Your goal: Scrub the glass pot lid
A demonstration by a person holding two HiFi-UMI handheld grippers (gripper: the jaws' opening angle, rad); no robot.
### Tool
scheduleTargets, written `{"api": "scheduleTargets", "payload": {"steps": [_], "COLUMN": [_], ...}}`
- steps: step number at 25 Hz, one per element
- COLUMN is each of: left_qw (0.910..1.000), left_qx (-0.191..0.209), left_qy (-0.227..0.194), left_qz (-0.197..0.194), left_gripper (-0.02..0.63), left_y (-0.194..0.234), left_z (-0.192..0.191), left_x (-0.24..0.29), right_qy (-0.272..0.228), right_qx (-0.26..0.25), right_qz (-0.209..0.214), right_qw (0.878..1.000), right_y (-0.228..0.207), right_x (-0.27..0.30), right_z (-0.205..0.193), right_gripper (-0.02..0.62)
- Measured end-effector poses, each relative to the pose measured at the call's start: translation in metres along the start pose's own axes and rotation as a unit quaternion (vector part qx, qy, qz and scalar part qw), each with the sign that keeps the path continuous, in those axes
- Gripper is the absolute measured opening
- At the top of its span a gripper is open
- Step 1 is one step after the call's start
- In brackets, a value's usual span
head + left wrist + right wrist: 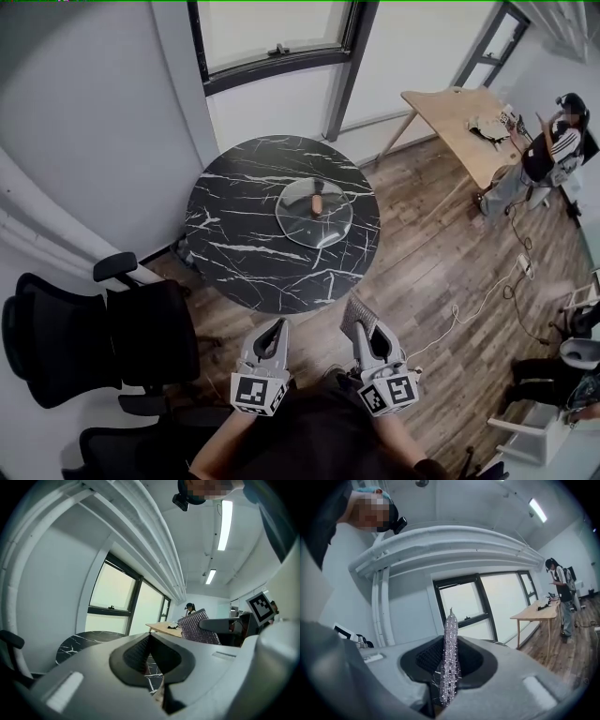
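Observation:
The glass pot lid (pixel 330 225) lies flat on the round black marble table (pixel 234 234), its brown knob (pixel 318 203) pointing up. Both grippers hang short of the table's near edge, well apart from the lid. My left gripper (pixel 278 325) is shut with nothing between its jaws (pixel 149 637). My right gripper (pixel 354 309) is shut on a silvery mesh scrub pad (pixel 450 658), which sticks up edge-on past the jaw tips. In the left gripper view the same scrub pad (pixel 199 627) shows flat-on at the right. The lid is hidden in both gripper views.
Black office chairs (pixel 103 337) stand left of the table, close to my left side. A wooden desk (pixel 464 122) and a standing person (pixel 553 150) are at the far right. Cables (pixel 487 300) trail over the wood floor. A window (pixel 272 37) is behind the table.

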State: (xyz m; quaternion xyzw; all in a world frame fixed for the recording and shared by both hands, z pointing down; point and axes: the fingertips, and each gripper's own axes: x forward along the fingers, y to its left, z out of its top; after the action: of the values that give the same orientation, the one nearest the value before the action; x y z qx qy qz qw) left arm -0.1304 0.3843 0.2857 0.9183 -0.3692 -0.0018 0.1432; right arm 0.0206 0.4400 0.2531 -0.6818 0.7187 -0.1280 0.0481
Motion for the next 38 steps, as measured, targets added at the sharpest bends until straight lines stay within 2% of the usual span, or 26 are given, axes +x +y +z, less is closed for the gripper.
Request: {"api": "scheduleTargets", "payload": {"steps": [4, 7, 13, 22, 30, 33, 38], "left_qw": [1.0, 1.0, 0.9996, 0.9981, 0.9953, 0.993, 0.9874], "left_qx": [0.001, 0.0, -0.008, -0.003, -0.005, 0.002, -0.003], "left_qy": [-0.004, 0.0, 0.013, 0.01, 0.037, 0.046, 0.074], "left_qz": [-0.006, 0.005, 0.024, 0.06, 0.089, 0.109, 0.14], "left_gripper": [0.002, 0.002, 0.002, 0.002, 0.002, 0.002, 0.002], "left_y": [0.025, 0.041, 0.055, 0.053, 0.041, 0.041, 0.051], "left_z": [0.002, 0.0, -0.007, 0.005, 0.009, 0.008, -0.005], "left_x": [-0.002, -0.001, 0.026, 0.126, 0.24, 0.267, 0.292], "right_qy": [0.001, 0.01, 0.009, 0.009, 0.032, 0.035, 0.049], "right_qx": [-0.003, -0.003, 0.006, 0.024, 0.041, 0.055, 0.044], "right_qz": [-0.007, -0.006, -0.001, 0.03, 0.064, 0.077, 0.099], "right_qw": [1.0, 1.0, 1.0, 0.999, 0.997, 0.995, 0.993], "right_y": [0.01, 0.008, -0.013, -0.093, -0.183, -0.209, -0.242], "right_x": [0.012, 0.02, 0.05, 0.131, 0.202, 0.222, 0.262], "right_z": [-0.004, -0.008, -0.004, 0.014, 0.033, 0.038, 0.034], "right_gripper": [0.081, 0.081, 0.081, 0.081, 0.081, 0.081, 0.081]}}
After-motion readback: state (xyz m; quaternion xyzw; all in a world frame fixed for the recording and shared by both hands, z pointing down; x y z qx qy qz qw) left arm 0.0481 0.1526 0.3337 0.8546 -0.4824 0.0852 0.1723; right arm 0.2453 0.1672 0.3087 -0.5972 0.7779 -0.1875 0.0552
